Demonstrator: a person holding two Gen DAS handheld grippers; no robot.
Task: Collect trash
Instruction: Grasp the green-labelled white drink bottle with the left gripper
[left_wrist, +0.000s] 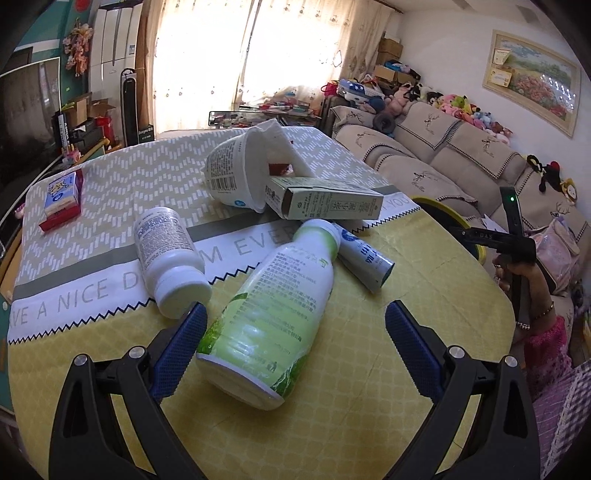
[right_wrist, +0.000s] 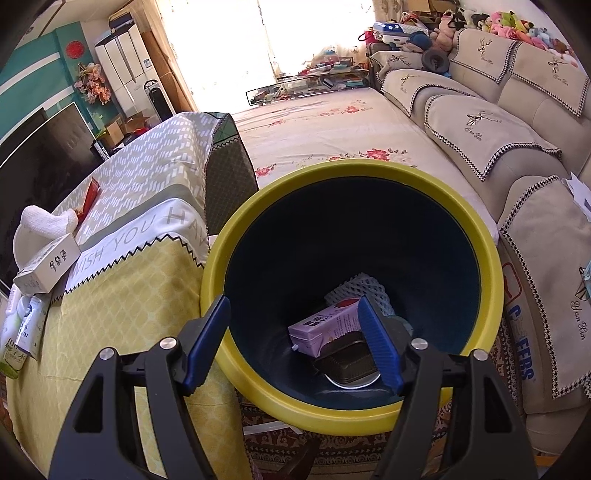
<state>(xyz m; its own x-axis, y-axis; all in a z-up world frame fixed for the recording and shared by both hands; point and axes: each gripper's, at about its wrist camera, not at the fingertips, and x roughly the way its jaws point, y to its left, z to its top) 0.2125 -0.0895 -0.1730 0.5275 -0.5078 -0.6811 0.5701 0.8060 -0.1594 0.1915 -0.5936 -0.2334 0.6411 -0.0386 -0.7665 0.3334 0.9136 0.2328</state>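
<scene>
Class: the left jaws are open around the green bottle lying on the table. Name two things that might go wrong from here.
1. The green bottle is round and lies on its side, so it may roll or slip as the left gripper closes.
2. The white bottle lies just beside one finger; it might get knocked.

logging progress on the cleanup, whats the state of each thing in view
green bottle: lying on its side, between the open left gripper fingers, not gripped
white pill bottle: on its side, capped
noodle cup: tipped over, lid peeled back
tea carton: lying flat against the cup
bin: upright, holds a purple carton and a dark tray
right gripper: open, empty, over the bin
</scene>
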